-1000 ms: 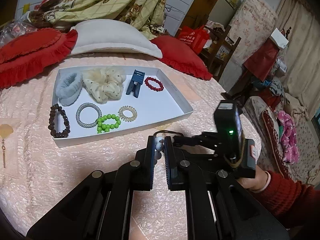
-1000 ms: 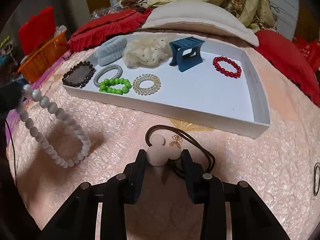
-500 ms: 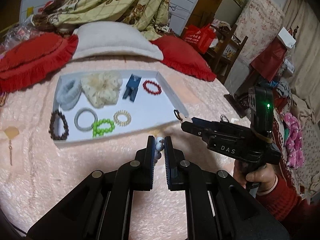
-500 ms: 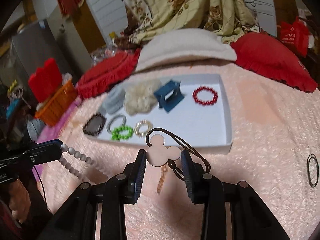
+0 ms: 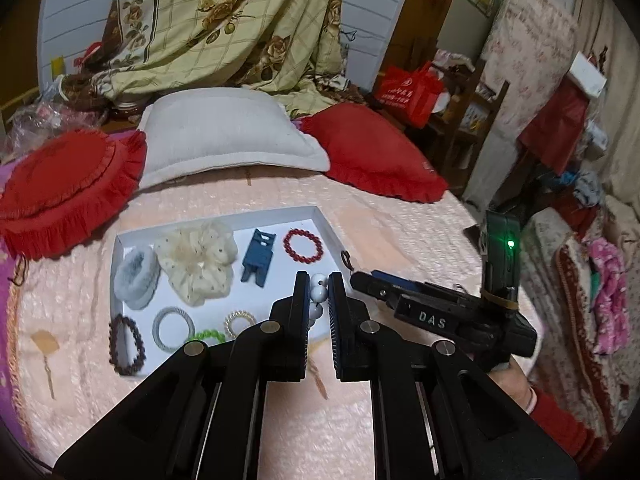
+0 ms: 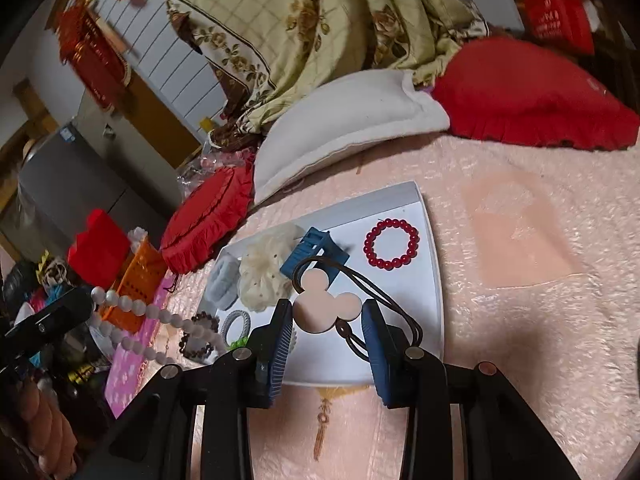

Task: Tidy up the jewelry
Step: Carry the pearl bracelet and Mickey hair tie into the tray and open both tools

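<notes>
My left gripper (image 5: pixel 319 286) is shut on a white pearl bead bracelet (image 5: pixel 318 292), held in the air above the white tray (image 5: pixel 120 240); the beads hang from it in the right wrist view (image 6: pixel 132 308). My right gripper (image 6: pixel 325 312) is shut on a pale mouse-head pendant (image 6: pixel 320 310) with a brown cord (image 6: pixel 384 300), lifted over the tray's near part (image 6: pixel 434 280). The tray holds a red bead bracelet (image 6: pixel 391 249), a blue hair claw (image 6: pixel 310 250), a cream scrunchie (image 5: pixel 198 262), a grey scrunchie (image 5: pixel 136 278), a dark bead bracelet (image 5: pixel 126 344), a green bead bracelet (image 5: pixel 208 336) and coil ties.
The tray lies on a pink bedspread (image 5: pixel 80 400). Red cushions (image 5: pixel 68 188) and a white pillow (image 5: pixel 224 136) lie behind it. An orange basket (image 6: pixel 136 280) stands at the bed's left edge. The right gripper's body (image 5: pixel 440 316) crosses just right of my left fingers.
Both grippers have risen from the bedspread with their pieces: the pendant and the pearl bracelet now hang in the air. The right gripper has moved over the tray.
</notes>
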Tool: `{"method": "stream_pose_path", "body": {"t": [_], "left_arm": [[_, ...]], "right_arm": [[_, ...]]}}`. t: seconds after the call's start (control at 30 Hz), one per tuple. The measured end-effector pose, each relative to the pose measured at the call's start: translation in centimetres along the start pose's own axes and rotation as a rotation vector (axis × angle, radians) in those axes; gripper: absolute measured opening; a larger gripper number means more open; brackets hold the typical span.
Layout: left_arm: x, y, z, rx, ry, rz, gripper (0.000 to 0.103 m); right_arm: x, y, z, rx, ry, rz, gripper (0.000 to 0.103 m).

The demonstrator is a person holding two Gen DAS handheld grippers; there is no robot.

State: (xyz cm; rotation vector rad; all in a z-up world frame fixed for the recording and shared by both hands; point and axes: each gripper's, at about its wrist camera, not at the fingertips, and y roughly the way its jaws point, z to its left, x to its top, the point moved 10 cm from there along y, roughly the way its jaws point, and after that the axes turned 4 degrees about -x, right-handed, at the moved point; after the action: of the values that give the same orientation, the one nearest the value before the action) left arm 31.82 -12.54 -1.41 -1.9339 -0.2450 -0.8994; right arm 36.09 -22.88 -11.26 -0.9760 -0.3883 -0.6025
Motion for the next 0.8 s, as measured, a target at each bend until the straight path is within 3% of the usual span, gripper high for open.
{"method": "stream_pose_path", "body": {"t": [0.23,0.43,0.8], "left_arm": [[0.2,4.8,0.7,0.048,-0.007,0.058,0.008],[-1.1,8.6,1.7,0.115,0.010,0.123,0.008],[-5.4,13.6,4.9,0.120,-0.095,0.243,0.008]], "right_arm": [[0.1,2.0,-0.7,-0.002,-0.001,0.031,0.034],[-0.4,4.1,-1.4,-0.088,-0.078,0.042,0.034],[-2.4,6.6,-2.6,-0.190,-0.181,0.084,0.034]]}}
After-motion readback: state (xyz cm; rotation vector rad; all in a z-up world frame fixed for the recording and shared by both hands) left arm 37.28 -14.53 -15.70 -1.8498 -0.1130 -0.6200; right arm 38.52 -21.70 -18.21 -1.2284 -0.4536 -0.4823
